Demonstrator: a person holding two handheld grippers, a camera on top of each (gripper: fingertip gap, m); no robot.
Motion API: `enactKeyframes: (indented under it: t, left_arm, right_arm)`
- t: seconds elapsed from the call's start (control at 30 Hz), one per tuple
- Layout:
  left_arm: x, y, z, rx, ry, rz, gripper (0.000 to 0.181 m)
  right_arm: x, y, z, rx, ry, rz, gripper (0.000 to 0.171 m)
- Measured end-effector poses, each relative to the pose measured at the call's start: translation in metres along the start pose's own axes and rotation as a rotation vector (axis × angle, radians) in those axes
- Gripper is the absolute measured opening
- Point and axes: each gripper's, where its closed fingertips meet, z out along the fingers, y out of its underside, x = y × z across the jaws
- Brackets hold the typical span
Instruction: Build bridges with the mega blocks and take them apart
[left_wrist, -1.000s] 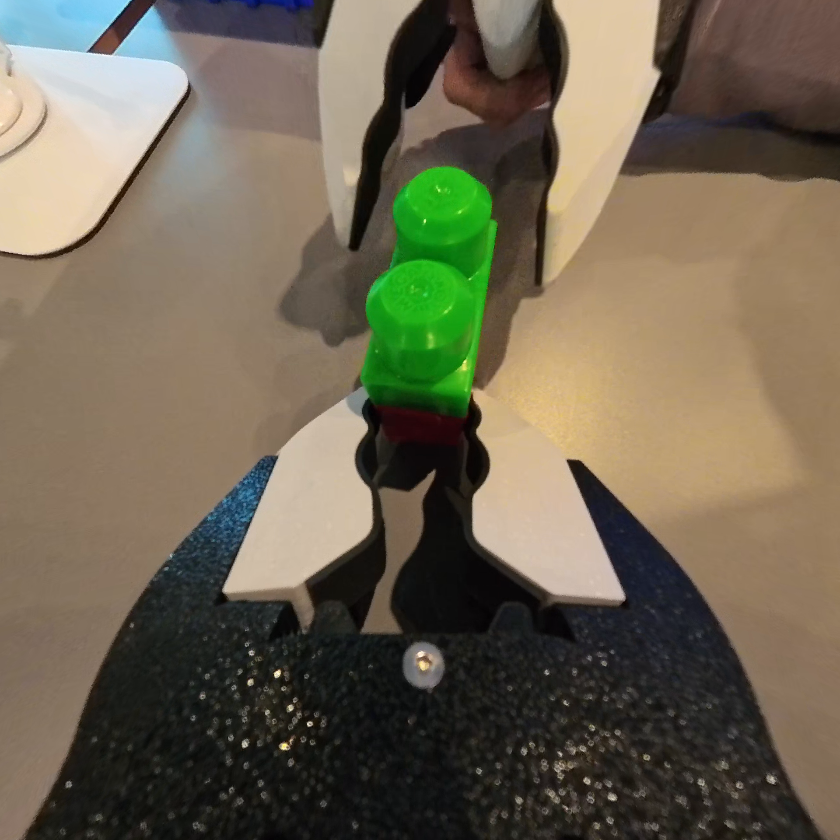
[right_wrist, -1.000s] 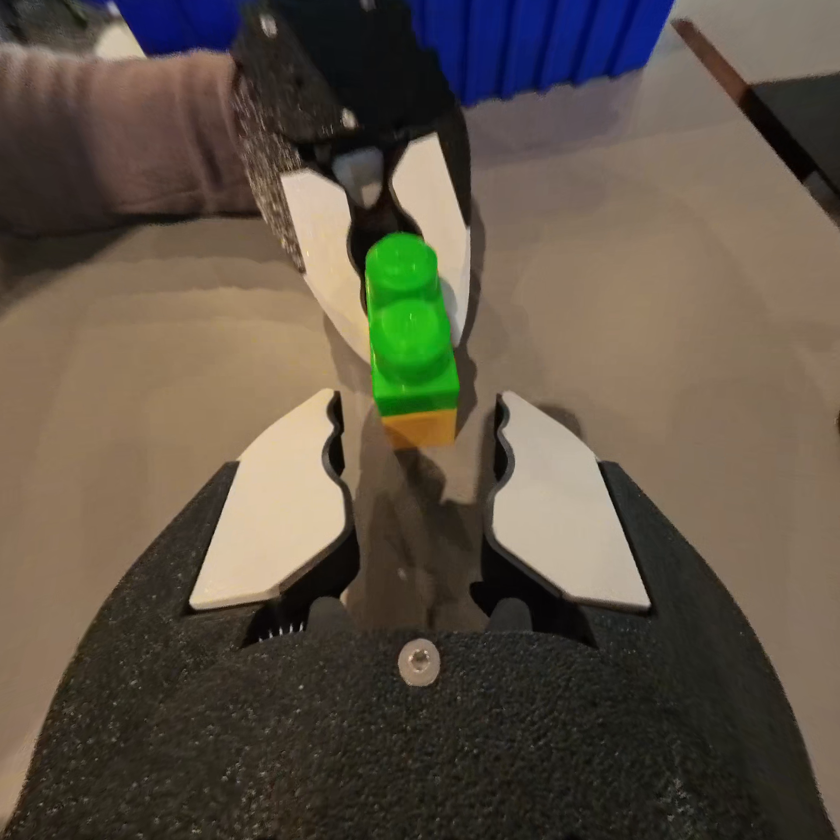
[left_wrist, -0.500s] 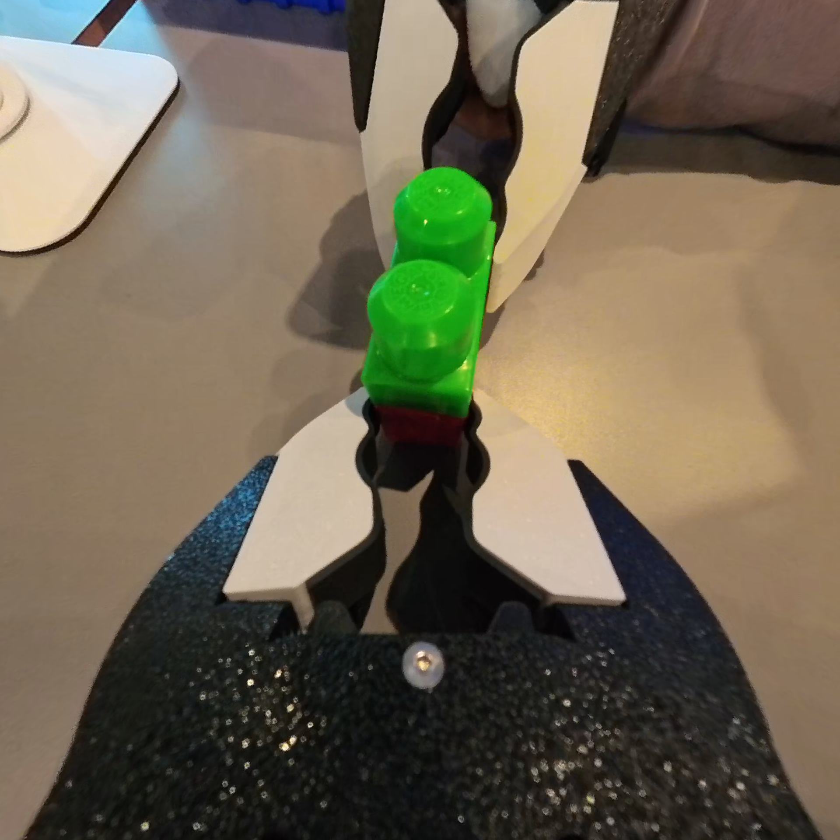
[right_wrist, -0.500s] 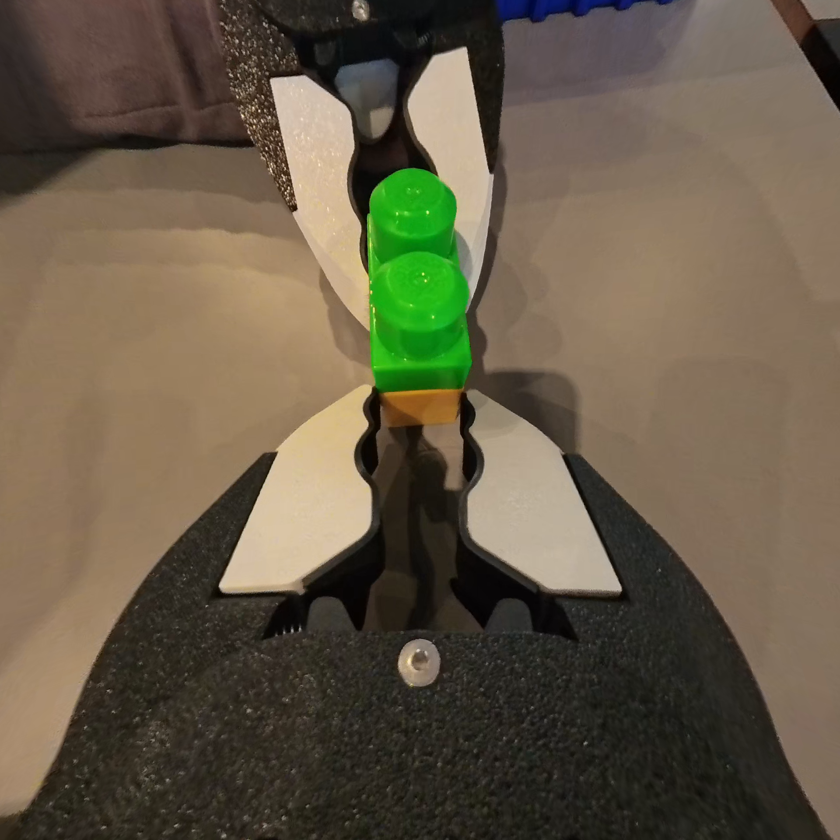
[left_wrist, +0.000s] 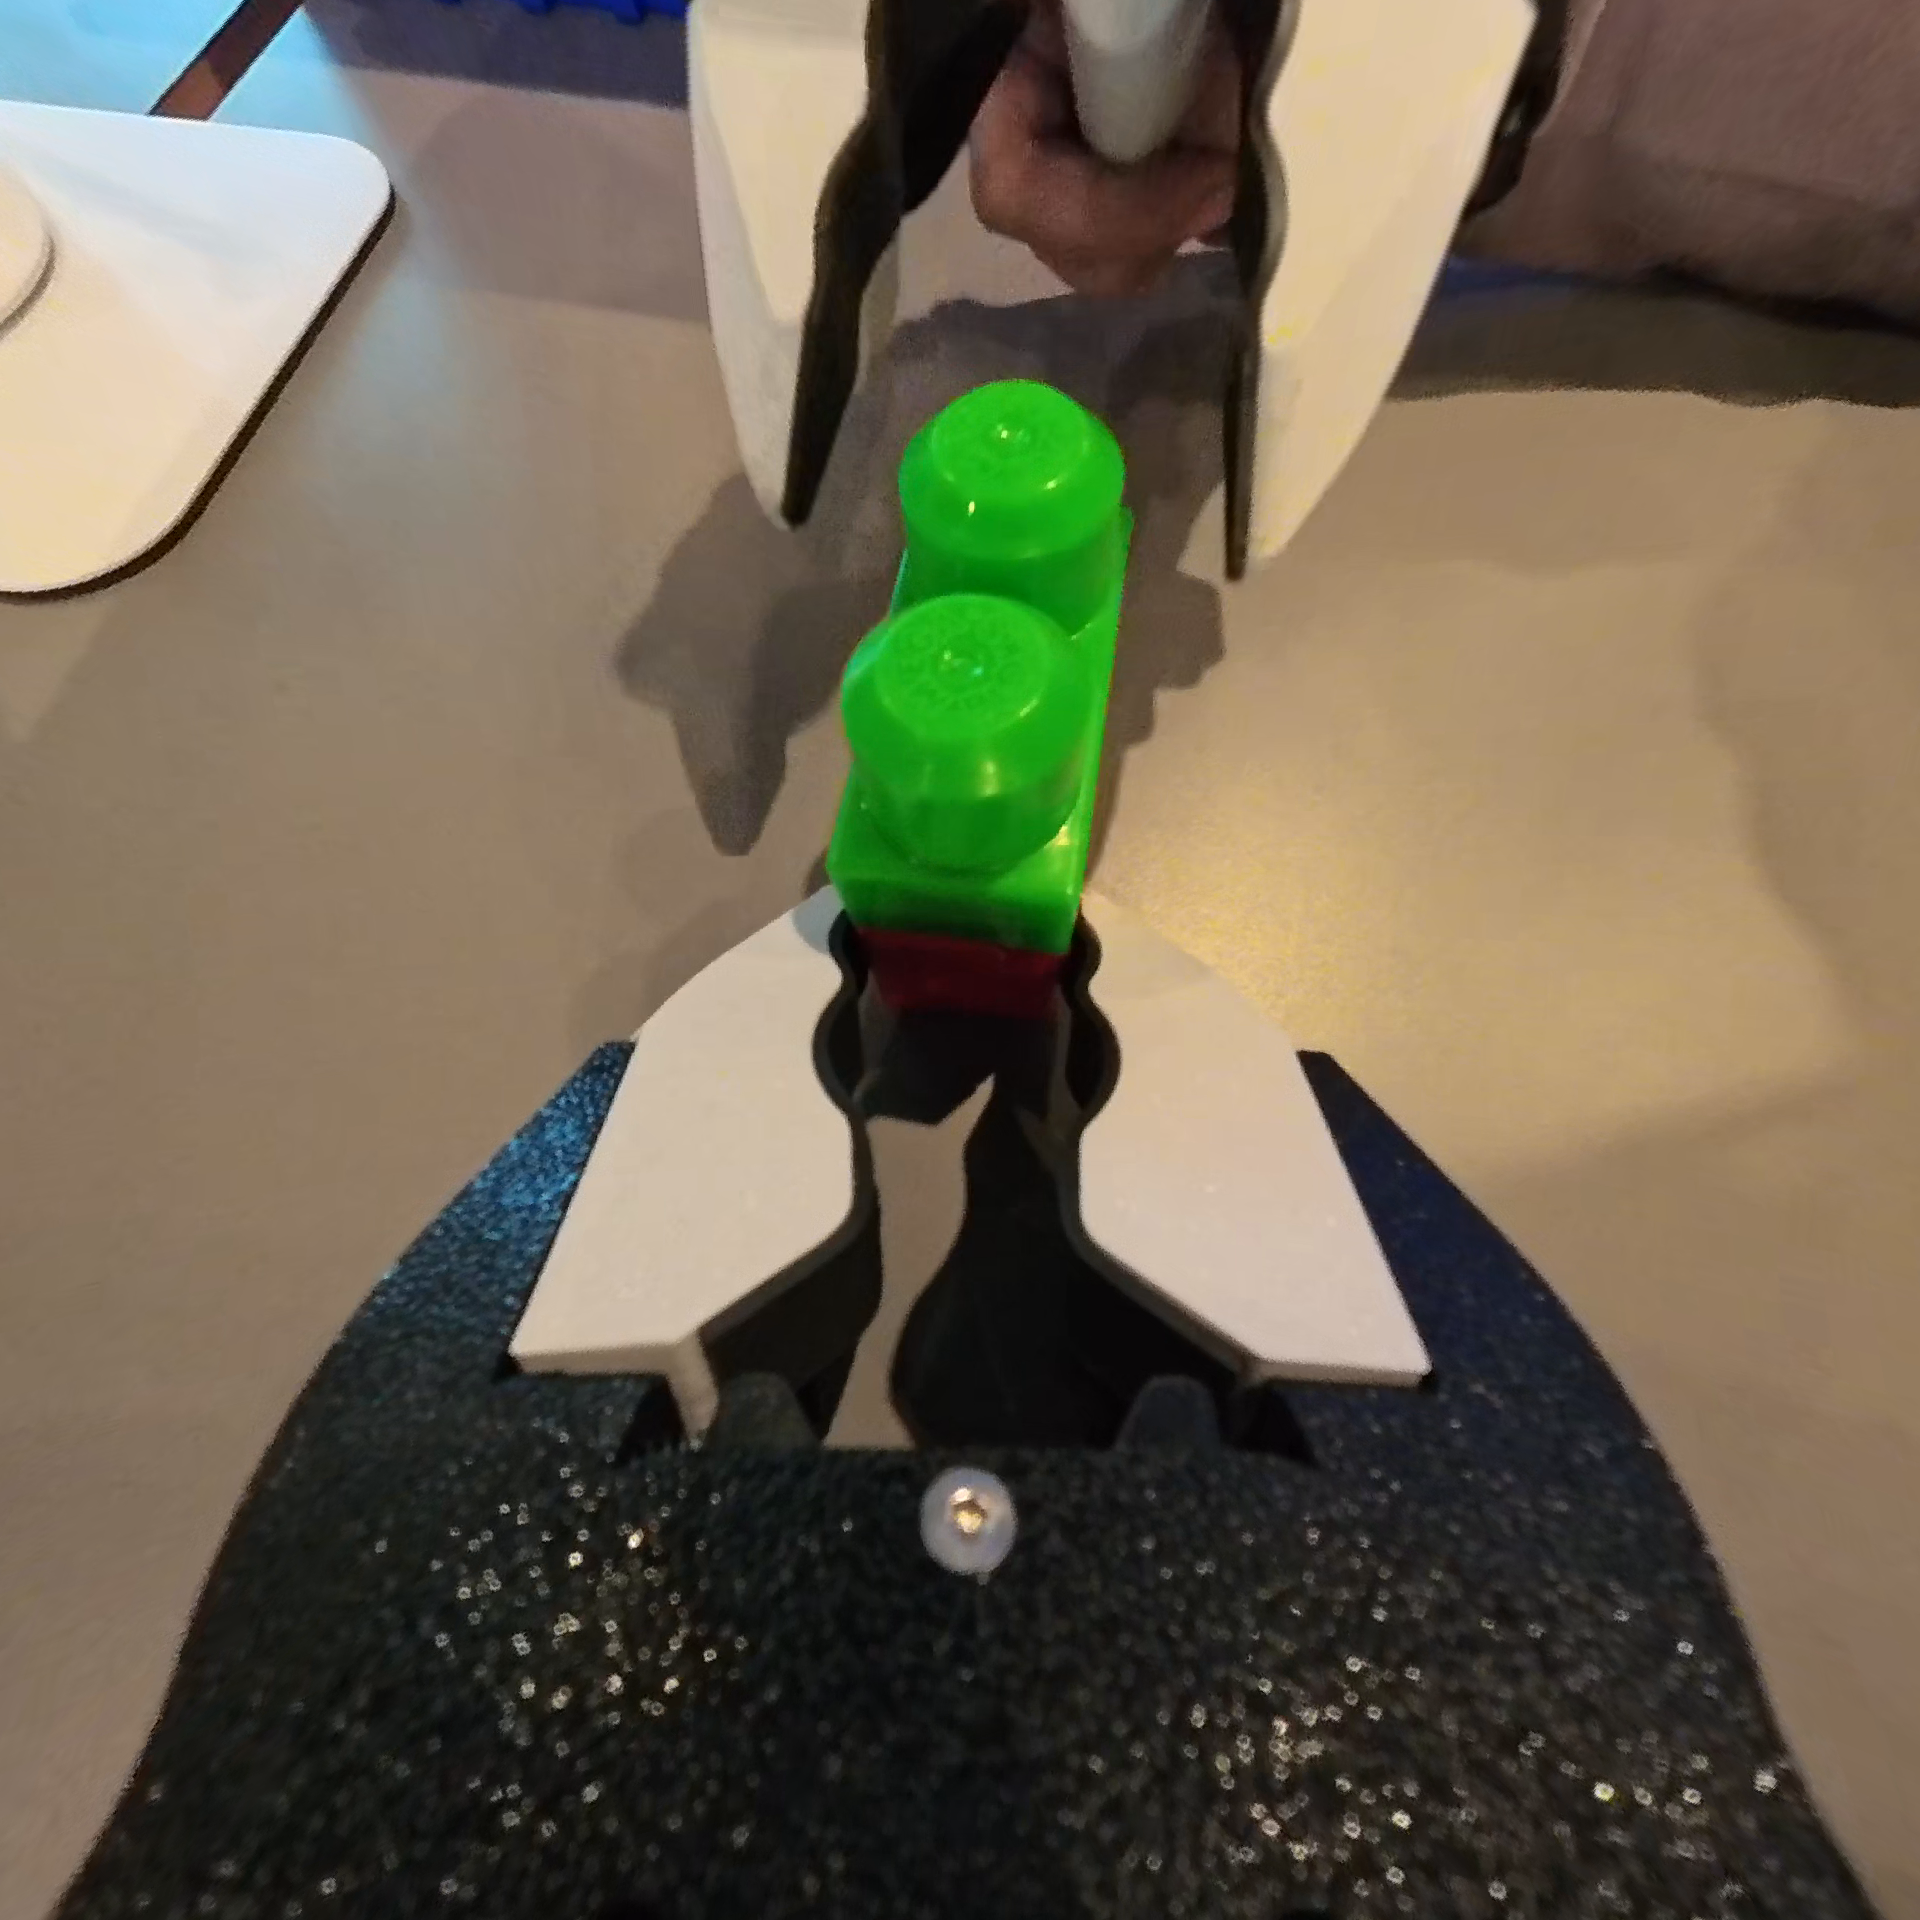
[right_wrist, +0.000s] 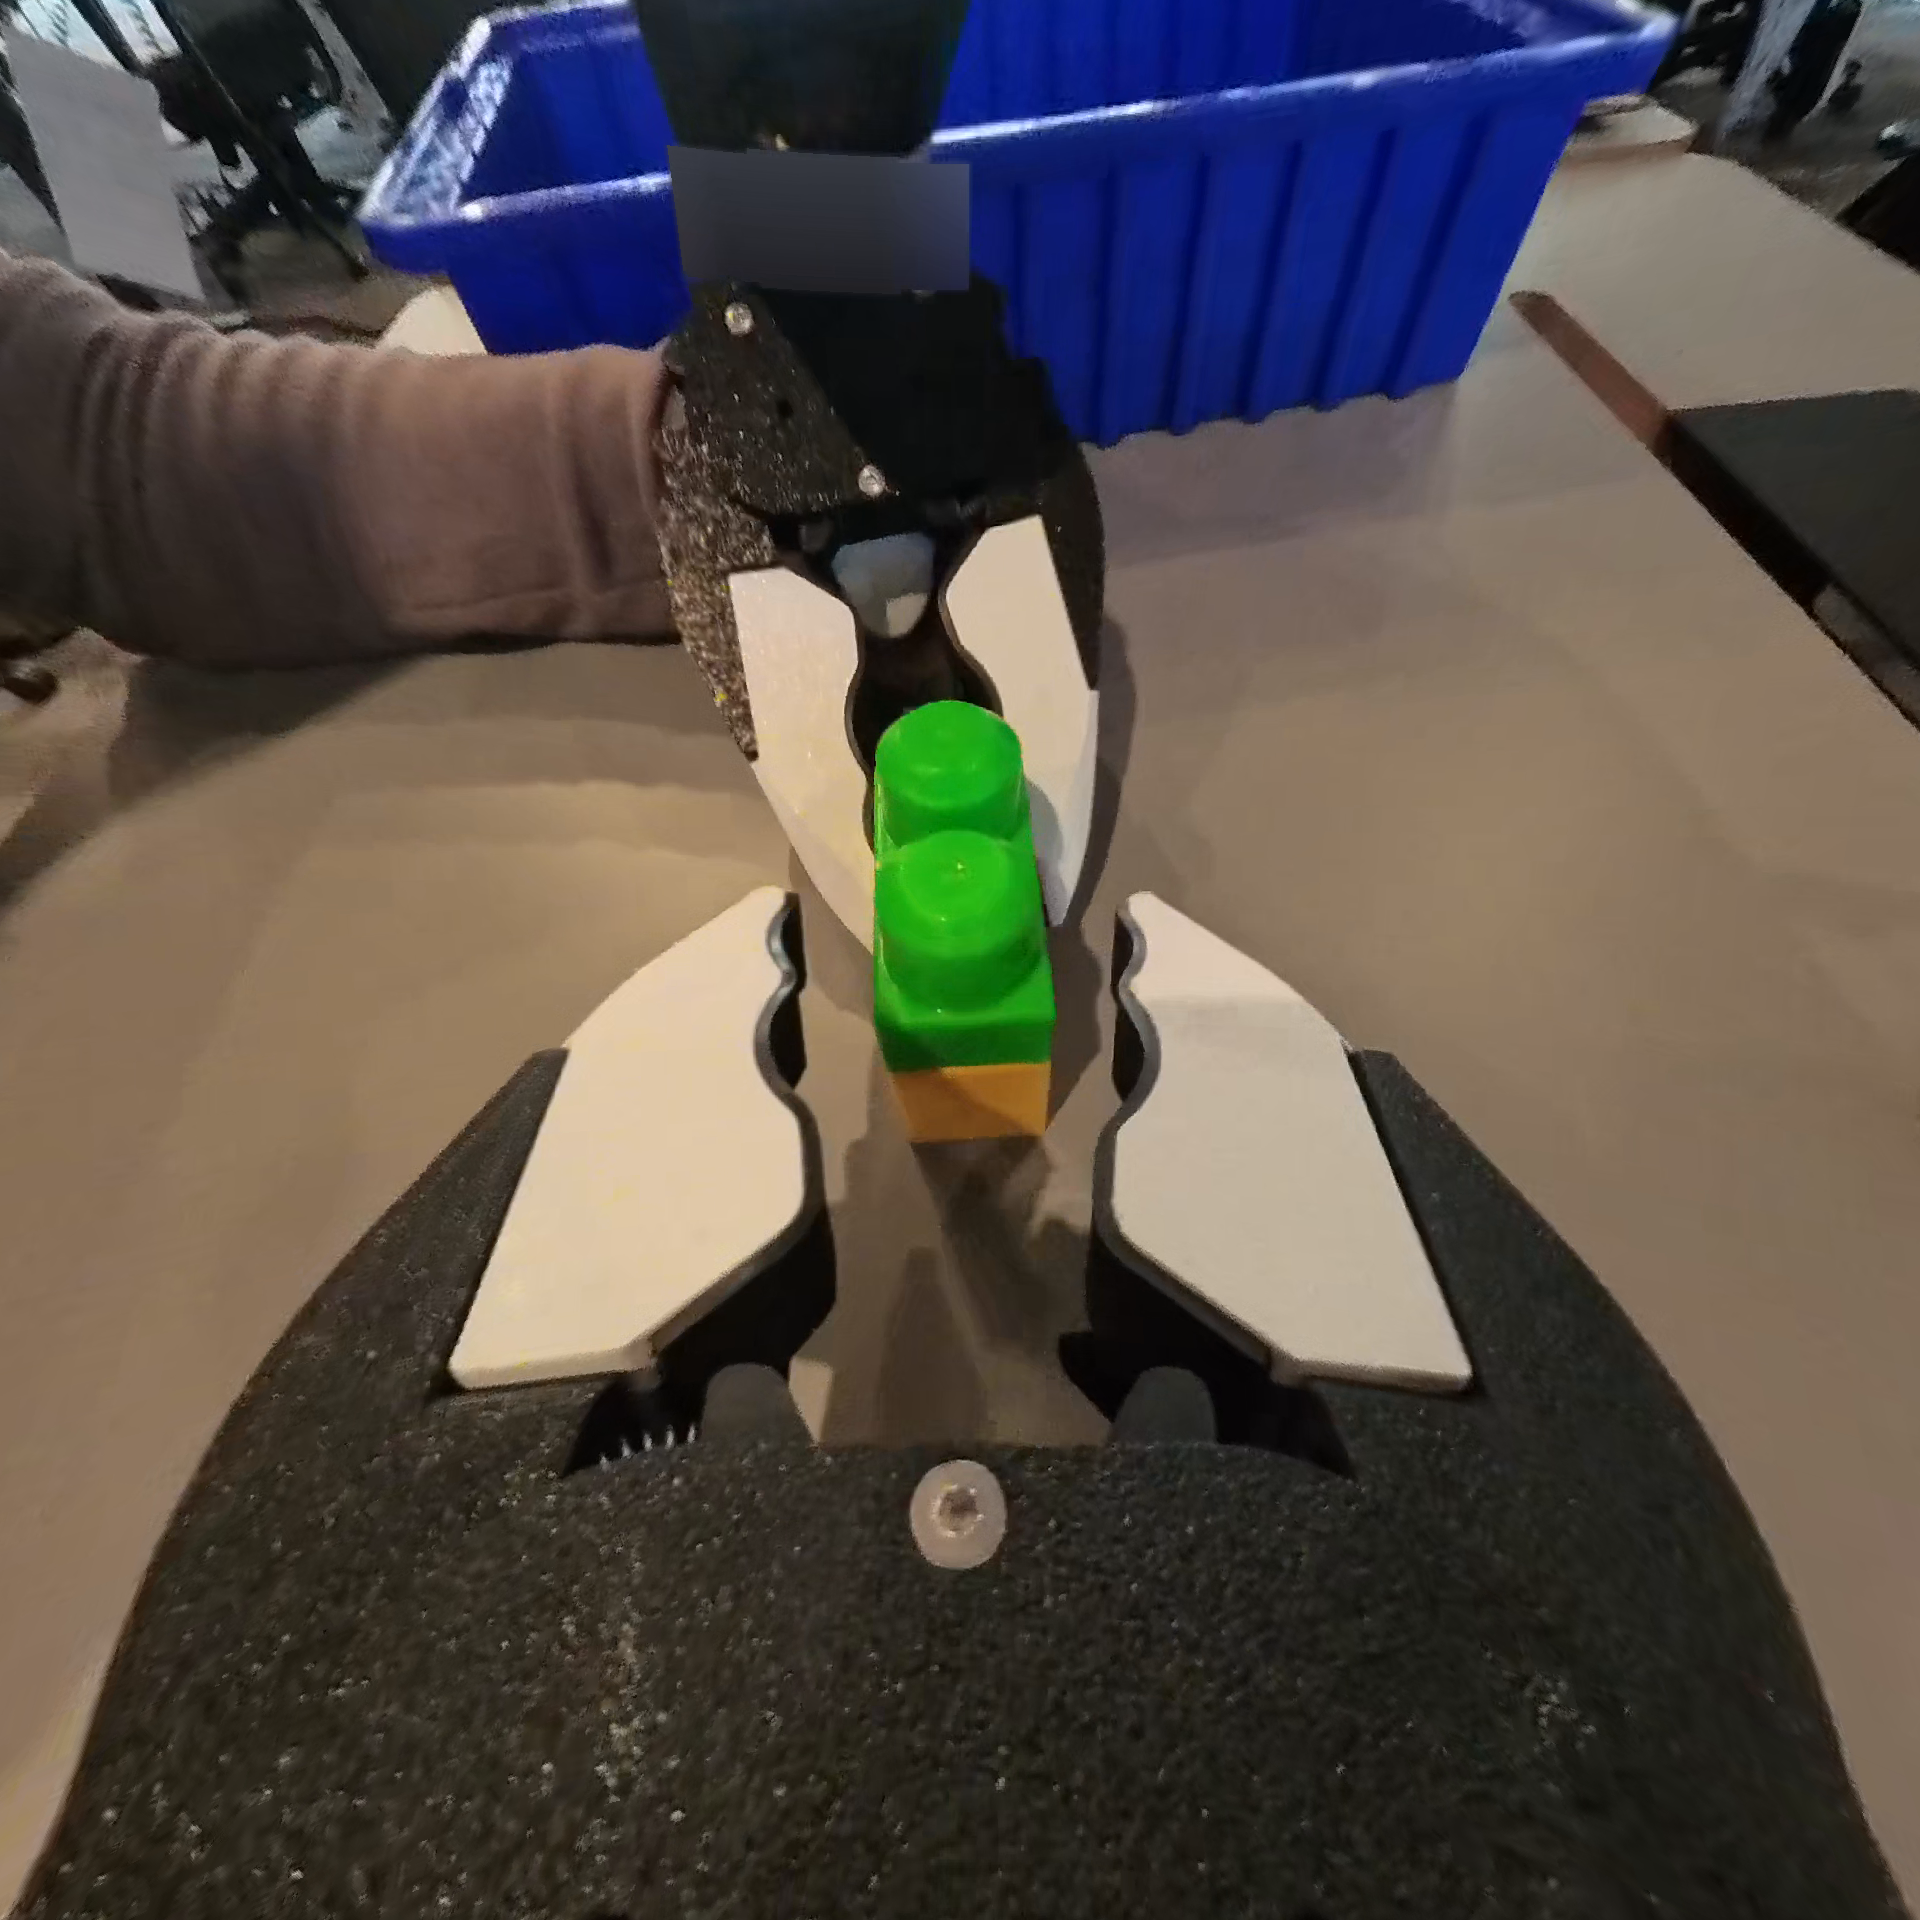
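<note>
A green two-stud block (left_wrist: 987, 665) bridges a dark red block (left_wrist: 961, 971) and an orange block (right_wrist: 977, 1107) on the tan table. My left gripper (left_wrist: 956, 935) is shut on the red block under the green block's near end. In the right wrist view the green block (right_wrist: 956, 914) runs away from me, and the left gripper's fingers (right_wrist: 800, 727) clamp its far end's support. My right gripper (right_wrist: 956, 925) is open, its jaws standing apart on either side of the orange block without touching it. It also shows in the left wrist view (left_wrist: 1013, 540), wide open beyond the bridge.
A blue plastic bin (right_wrist: 1247, 260) stands at the back of the table. A white flat base (left_wrist: 156, 312) lies at the far left. A grey sleeve (right_wrist: 312, 499) reaches in from the left. A dark mat (right_wrist: 1818, 488) lies at the right edge. Across from one pair of fingers to the other is roughly 6 cm.
Half a second ago my right gripper was shut on the orange block. It has opened and drawn back a little. The left gripper and the bridge have stayed put.
</note>
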Motion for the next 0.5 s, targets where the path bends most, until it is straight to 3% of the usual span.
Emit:
enactKeyframes:
  t: [0.07, 0.17, 0.5]
  left_arm:
    - [0.0, 0.0, 0.0, -0.001, -0.002, 0.003, 0.036]
    - [-0.0001, 0.0, 0.0, 0.0, -0.002, 0.001, 0.036]
    - [0.0001, 0.0001, 0.0003, -0.001, -0.001, 0.002, 0.036]
  right_arm:
    - [0.0, 0.0036, 0.008, -0.03, 0.003, -0.01, 0.053]
    - [0.0001, 0.0041, 0.0121, -0.026, -0.013, 0.004, 0.034]
    - [-0.0008, 0.0054, 0.0121, -0.012, -0.017, -0.015, 0.034]
